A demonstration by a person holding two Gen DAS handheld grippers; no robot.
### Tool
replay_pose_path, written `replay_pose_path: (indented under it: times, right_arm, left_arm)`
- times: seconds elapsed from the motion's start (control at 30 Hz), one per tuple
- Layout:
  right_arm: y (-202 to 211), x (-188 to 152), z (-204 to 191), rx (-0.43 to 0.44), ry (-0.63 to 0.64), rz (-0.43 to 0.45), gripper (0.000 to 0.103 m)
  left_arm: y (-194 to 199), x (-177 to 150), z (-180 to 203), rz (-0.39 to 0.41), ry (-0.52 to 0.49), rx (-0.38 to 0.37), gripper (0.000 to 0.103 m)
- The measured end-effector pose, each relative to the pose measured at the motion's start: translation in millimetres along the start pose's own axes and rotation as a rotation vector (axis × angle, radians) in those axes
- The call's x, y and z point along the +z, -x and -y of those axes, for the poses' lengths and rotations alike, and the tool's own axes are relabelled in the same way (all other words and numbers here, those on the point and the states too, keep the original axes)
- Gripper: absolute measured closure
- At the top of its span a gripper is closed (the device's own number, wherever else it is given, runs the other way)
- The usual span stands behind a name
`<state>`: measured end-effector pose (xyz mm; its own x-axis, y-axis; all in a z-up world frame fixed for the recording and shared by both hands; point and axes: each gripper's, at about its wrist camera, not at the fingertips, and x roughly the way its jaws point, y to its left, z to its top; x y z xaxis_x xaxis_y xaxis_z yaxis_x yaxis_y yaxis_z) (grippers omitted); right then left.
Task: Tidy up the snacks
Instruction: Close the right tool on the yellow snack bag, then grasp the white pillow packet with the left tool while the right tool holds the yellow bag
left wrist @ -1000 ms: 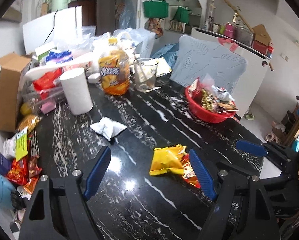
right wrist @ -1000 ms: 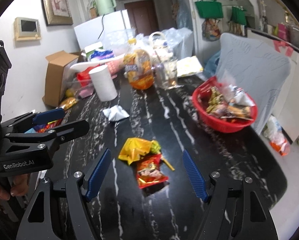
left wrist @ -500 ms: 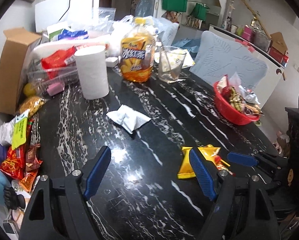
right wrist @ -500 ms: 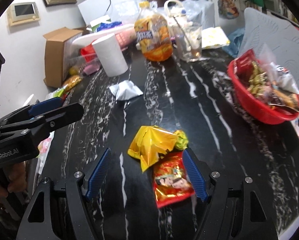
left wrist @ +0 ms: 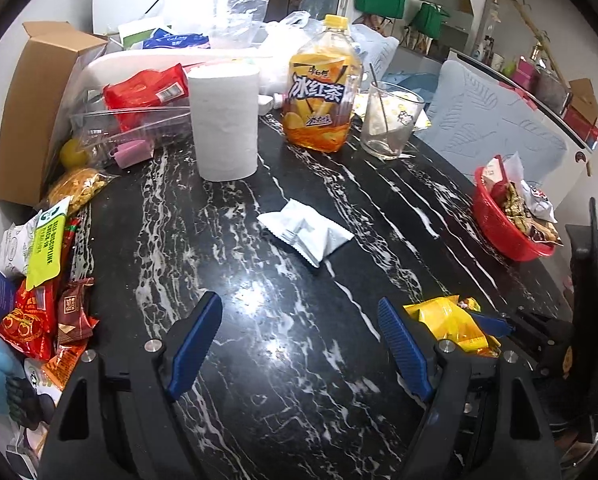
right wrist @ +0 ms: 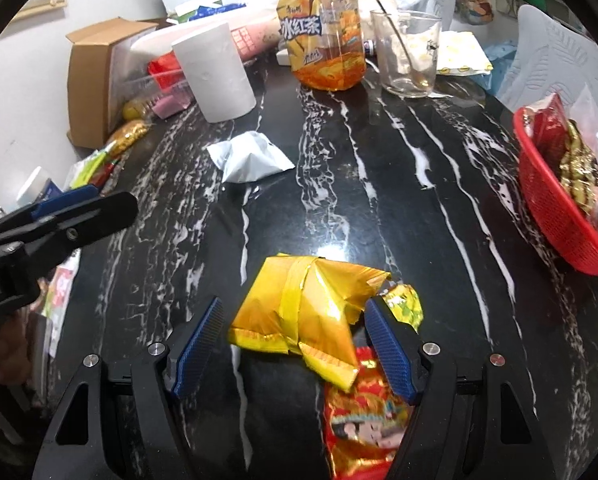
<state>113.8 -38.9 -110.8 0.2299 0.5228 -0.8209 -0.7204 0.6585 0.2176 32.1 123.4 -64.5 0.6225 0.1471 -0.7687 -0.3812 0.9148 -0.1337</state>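
A crumpled yellow snack bag (right wrist: pixel 311 312) lies on the black marble table (right wrist: pixel 399 208), between the spread fingers of my right gripper (right wrist: pixel 295 344), which is open and not pressing on it. A red snack packet (right wrist: pixel 363 424) lies just under it, close to the right finger. A white packet (left wrist: pixel 307 232) lies ahead of my left gripper (left wrist: pixel 299 340), which is open over bare table. The yellow bag (left wrist: pixel 451 324) shows at the left view's right, beside the right gripper's blue tip (left wrist: pixel 495 324). A red basket (right wrist: pixel 555 216) with snacks stands at the right.
A paper roll (left wrist: pixel 225 120), an iced tea bottle (left wrist: pixel 321 88) and a glass with a spoon (left wrist: pixel 391 120) stand at the back. A cardboard box (left wrist: pixel 35 104), a clear tray and loose snack packets (left wrist: pixel 47 280) crowd the left edge. A pale chair back (left wrist: pixel 495 128) stands behind the table.
Both grippers came down and forward toward the table. The right one now straddles the yellow bag; the left swung left, so the white packet sits ahead of it. Neither opening changed.
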Motion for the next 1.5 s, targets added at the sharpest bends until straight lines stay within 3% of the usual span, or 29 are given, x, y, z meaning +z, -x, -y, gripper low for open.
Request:
replay_pose_path:
  times: [0.2, 0.33, 0.43, 0.57, 1.03, 1.27, 1.5]
  right_arm:
    - [-10.3, 5.7, 1.6, 0.012, -0.019, -0.015, 0.033]
    - [-8.1, 10.6, -0.3, 0.004, 0.013, 0.023, 0.050]
    - [-7.5, 16.0, -0.1, 0.022, 0.024, 0.026, 0.053]
    - [-3.2, 25.3, 4.7, 0.055, 0.016, 0.044, 0.054]
    - [-6.4, 68.5, 39.6, 0.010, 0.025, 0.088, 0.054]
    - [-18.7, 73.9, 53.8, 0.018, 0.011, 0.065, 0.054]
    - [-24.9, 71.2, 59.1, 0.036, -0.015, 0.043, 0.054]
  left_arm:
    - [-5.4, 5.6, -3.7, -0.006, 0.000, 0.012, 0.023]
    - [-10.6, 12.1, -0.9, -0.015, -0.017, 0.001, 0.023]
    - [-16.0, 19.2, -0.1, -0.024, -0.012, -0.023, 0.023]
    - [-25.2, 31.3, 0.6, -0.027, -0.003, -0.040, 0.023]
    - [-94.0, 67.7, 14.2, -0.070, -0.075, 0.000, 0.023]
    - [-125.3, 69.8, 13.9, -0.128, -0.101, -0.046, 0.023]
    - [-124.3, 62.9, 22.9, -0.115, -0.176, -0.016, 0.027]
